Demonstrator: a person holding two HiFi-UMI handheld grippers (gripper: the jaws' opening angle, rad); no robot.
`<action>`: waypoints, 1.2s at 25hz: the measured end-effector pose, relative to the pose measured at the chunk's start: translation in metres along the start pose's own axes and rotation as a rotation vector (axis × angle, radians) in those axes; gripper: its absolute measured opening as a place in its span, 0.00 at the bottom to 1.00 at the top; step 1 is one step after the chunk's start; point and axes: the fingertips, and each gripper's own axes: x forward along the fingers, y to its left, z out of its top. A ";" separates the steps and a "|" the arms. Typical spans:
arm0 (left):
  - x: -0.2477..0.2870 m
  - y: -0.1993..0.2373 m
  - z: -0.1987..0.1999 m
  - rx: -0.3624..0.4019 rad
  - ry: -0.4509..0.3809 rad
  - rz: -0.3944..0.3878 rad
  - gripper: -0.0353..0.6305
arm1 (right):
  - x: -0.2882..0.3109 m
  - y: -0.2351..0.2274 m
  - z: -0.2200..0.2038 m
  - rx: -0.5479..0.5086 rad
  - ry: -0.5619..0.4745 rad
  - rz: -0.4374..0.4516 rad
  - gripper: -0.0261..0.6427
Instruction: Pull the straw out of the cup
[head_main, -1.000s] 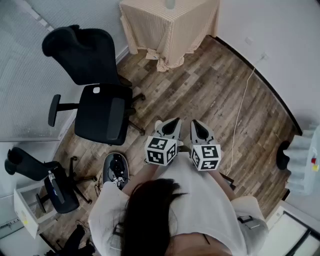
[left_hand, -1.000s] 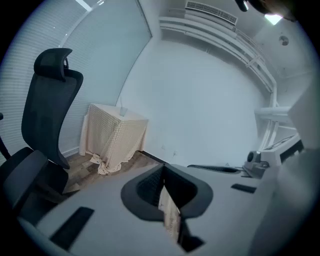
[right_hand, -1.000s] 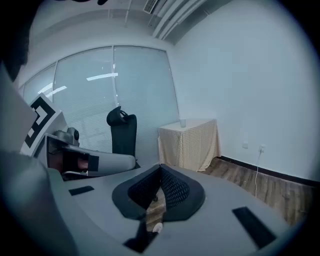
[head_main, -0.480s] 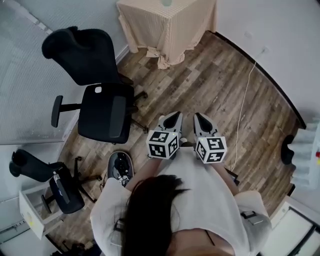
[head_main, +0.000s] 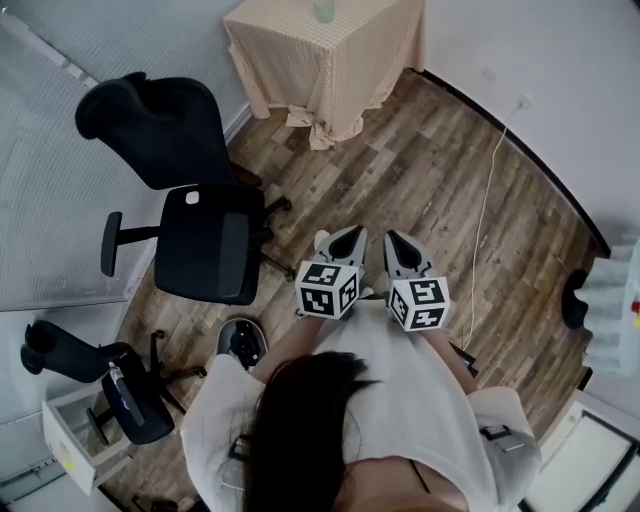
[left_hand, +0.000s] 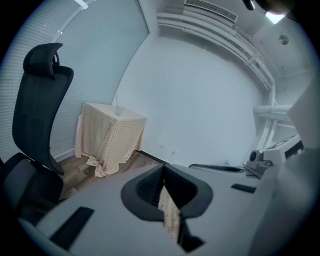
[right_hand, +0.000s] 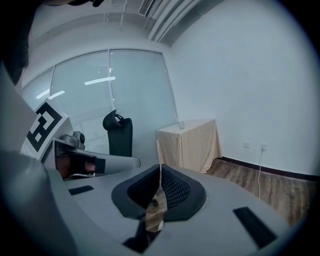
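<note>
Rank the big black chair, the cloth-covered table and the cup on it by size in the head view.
1. Big black chair.
2. Cloth-covered table, farther off and cut by the frame's edge, so unsure.
3. Cup, by far smallest.

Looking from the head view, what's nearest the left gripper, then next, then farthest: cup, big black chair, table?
1. Big black chair, on its left.
2. Table, ahead by the wall.
3. Cup, farther back on the table.
</note>
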 end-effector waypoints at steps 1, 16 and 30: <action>0.003 0.002 0.002 0.002 0.003 -0.005 0.07 | 0.004 -0.002 0.001 0.007 0.004 -0.002 0.09; 0.070 0.062 0.047 0.010 0.091 -0.043 0.07 | 0.098 -0.043 0.018 0.159 0.077 -0.077 0.09; 0.116 0.143 0.114 0.037 0.103 -0.086 0.07 | 0.197 -0.045 0.072 0.177 0.040 -0.116 0.09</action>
